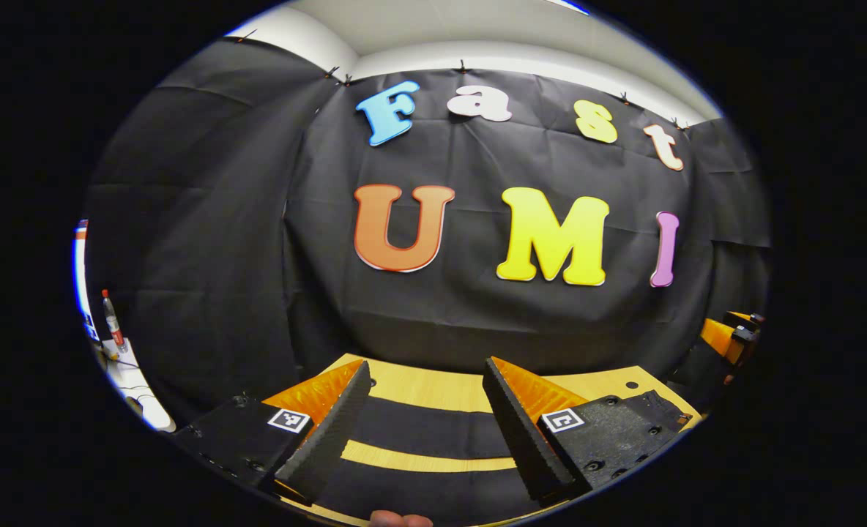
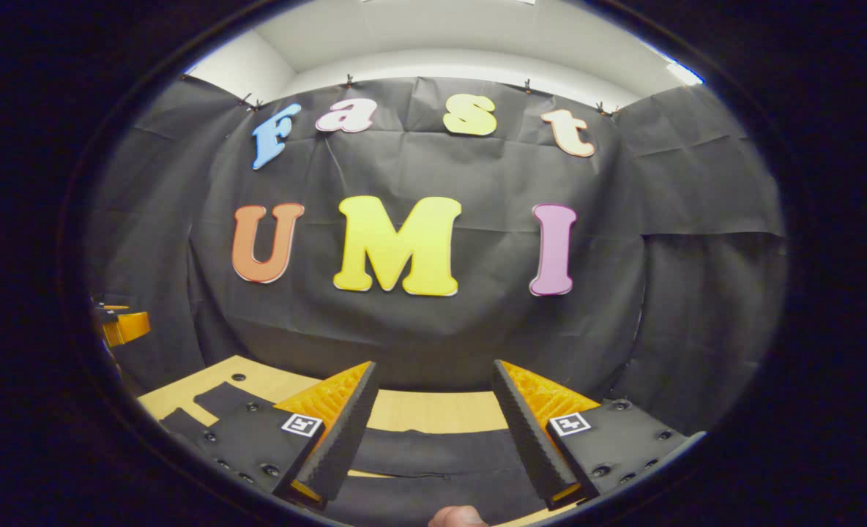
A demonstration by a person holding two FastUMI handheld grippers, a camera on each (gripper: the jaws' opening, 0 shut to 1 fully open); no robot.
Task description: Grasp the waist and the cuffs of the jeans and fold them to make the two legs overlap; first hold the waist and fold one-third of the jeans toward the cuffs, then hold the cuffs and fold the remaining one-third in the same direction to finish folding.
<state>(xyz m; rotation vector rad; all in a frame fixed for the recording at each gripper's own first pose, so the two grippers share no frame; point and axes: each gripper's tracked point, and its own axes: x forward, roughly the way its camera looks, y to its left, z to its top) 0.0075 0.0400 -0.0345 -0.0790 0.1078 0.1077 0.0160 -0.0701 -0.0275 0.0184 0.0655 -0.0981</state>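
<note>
A: Left gripper view first. What's going on?

B: The left gripper (image 1: 426, 421) is hovering over the table (image 1: 419, 384), jaws spread wide and gripping nothing. The jeans (image 1: 426, 432) are lying flat at six o'clock, two dark bands with pale wood showing between them. The right gripper (image 1: 734, 337) is peeking in at three o'clock.

A: And the right gripper view?

B: There the right gripper is hanging at six o'clock, fingers (image 2: 342, 432) parted and empty, dark denim beneath. The left gripper is sitting at nine o'clock.

A: Which step, then?

B: I'd judge nothing is folded yet. Next, both need lowering onto the waist and cuffs to overlap the legs. I cannot tell which end lies under which gripper.
</note>
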